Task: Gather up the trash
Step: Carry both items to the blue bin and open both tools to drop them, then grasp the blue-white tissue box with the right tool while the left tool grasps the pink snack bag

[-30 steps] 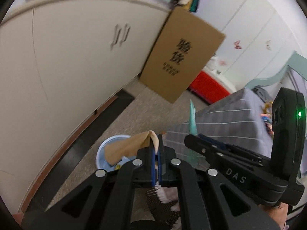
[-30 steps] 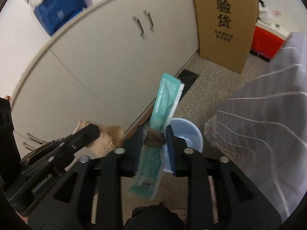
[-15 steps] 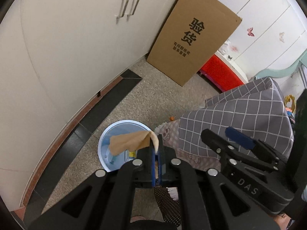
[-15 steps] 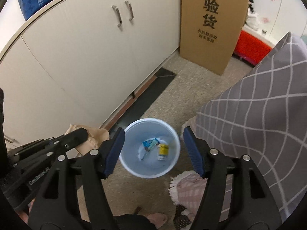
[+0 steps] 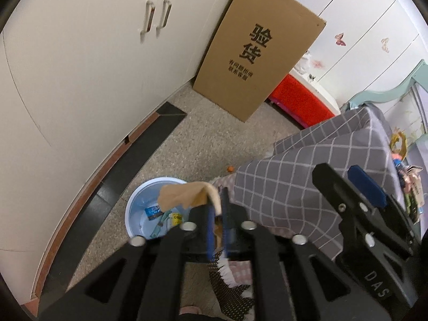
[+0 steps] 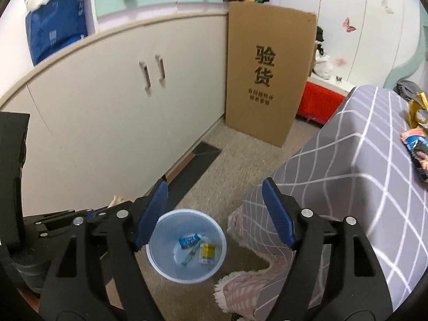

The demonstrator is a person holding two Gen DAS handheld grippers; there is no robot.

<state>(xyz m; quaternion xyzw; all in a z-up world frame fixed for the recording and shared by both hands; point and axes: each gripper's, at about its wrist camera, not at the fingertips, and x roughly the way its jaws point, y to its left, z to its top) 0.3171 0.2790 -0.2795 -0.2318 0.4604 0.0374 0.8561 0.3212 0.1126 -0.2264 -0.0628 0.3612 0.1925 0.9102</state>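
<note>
A pale blue bin (image 6: 160, 262) stands on the floor with a blue packet (image 6: 189, 240), a yellow item (image 6: 207, 250) and a green packet (image 6: 191, 255) in it. My right gripper (image 6: 215, 187) hovers above it, its jaws opening wide with nothing between them. It also shows at the right of the left wrist view as the right gripper (image 5: 339, 171). My left gripper (image 5: 218, 200) is over the bin (image 5: 136, 222). Its jaws are opening to a narrow gap, and a crumpled brown paper (image 5: 182, 195) still hangs between the pads.
A tall cardboard box (image 6: 267, 75) leans on the cream cabinet (image 6: 107, 107). To the right is a table under a grey checked cloth (image 6: 361, 174) with wrappers (image 6: 417, 147) on it. A pink rug (image 6: 240, 289) lies beside the bin and a red box (image 6: 321, 101) sits behind.
The right gripper let go of the green packet, which now lies in the bin, and its jaws spread wide. The left gripper came over the bin and its pads parted a little.
</note>
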